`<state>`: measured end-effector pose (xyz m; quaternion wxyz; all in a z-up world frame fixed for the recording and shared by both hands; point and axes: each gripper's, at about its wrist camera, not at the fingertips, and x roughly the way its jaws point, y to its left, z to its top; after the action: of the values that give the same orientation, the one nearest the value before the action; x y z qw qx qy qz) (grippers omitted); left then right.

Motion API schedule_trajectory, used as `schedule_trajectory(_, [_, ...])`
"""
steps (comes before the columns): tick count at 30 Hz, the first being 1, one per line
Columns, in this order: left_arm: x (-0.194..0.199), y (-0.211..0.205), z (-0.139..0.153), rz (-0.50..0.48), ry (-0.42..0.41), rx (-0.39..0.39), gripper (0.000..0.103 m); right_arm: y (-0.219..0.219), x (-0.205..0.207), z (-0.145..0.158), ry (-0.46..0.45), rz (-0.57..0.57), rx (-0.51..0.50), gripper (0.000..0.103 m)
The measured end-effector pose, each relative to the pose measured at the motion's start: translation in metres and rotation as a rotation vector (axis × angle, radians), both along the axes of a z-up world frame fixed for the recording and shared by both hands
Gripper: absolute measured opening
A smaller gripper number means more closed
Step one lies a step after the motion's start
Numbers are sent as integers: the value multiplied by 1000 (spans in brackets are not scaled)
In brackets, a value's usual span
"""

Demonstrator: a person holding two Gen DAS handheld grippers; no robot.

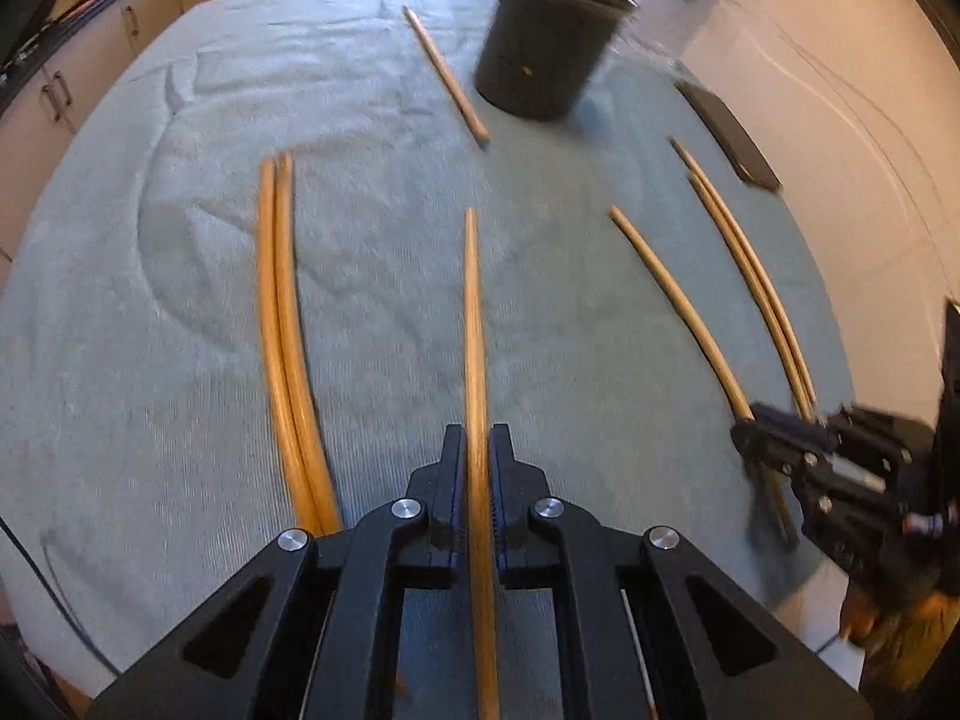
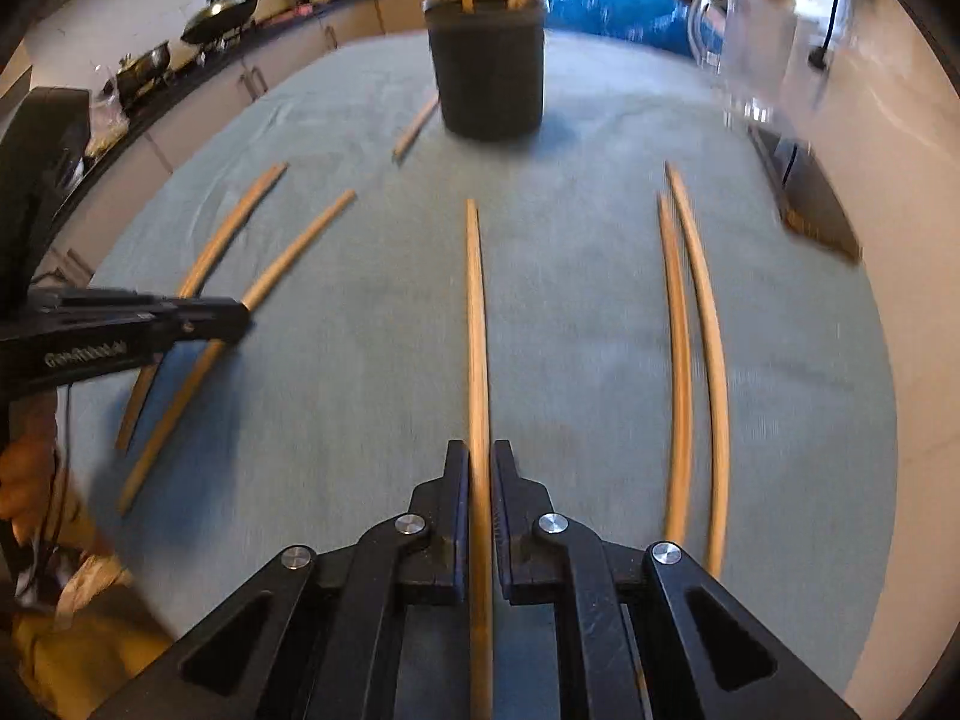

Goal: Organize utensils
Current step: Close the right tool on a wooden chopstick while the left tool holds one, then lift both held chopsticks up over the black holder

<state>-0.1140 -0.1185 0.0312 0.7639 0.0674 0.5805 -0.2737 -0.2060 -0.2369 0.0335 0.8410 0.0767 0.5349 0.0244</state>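
Note:
Several wooden chopsticks lie on a pale green cloth (image 1: 150, 300). My left gripper (image 1: 477, 450) is shut on one chopstick (image 1: 474, 312) that points forward. My right gripper (image 2: 479, 468) is shut on another chopstick (image 2: 477, 312). A black holder cup (image 1: 549, 42) with a few chopsticks in it stands at the far side; it also shows in the right wrist view (image 2: 489, 69). A pair of chopsticks (image 1: 285, 324) lies left of my left gripper. Another pair (image 2: 696, 348) lies right of my right gripper. The right gripper shows at the left wrist view's right edge (image 1: 774, 450).
A dark flat object (image 1: 729, 135) lies at the cloth's right edge. A clear glass vessel (image 2: 762, 42) stands at the far right. A single chopstick (image 1: 447, 75) lies left of the cup. Cabinets and a counter with pans (image 2: 222, 15) run along the left. A blue bag (image 2: 618, 6) sits behind.

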Motion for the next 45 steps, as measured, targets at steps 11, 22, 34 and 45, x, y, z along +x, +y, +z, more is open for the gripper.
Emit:
schedule_trajectory(11, [46, -36, -3, 10, -45, 78, 23, 1, 79, -4, 14, 42, -48, 26])
schedule_trajectory(22, [46, -46, -3, -75, -117, 116, 21, 10, 116, -4, 68, 83, -117, 26])
schedule_trajectory(34, [6, -16, 58, -15, -349, -52, 5, -4, 67, 31, -169, -28, 34, 6])
schedule_trajectory(45, [-26, 2, 101, 54, -447, -211, 5, -13, 10, 85, -434, -135, 103, 6])
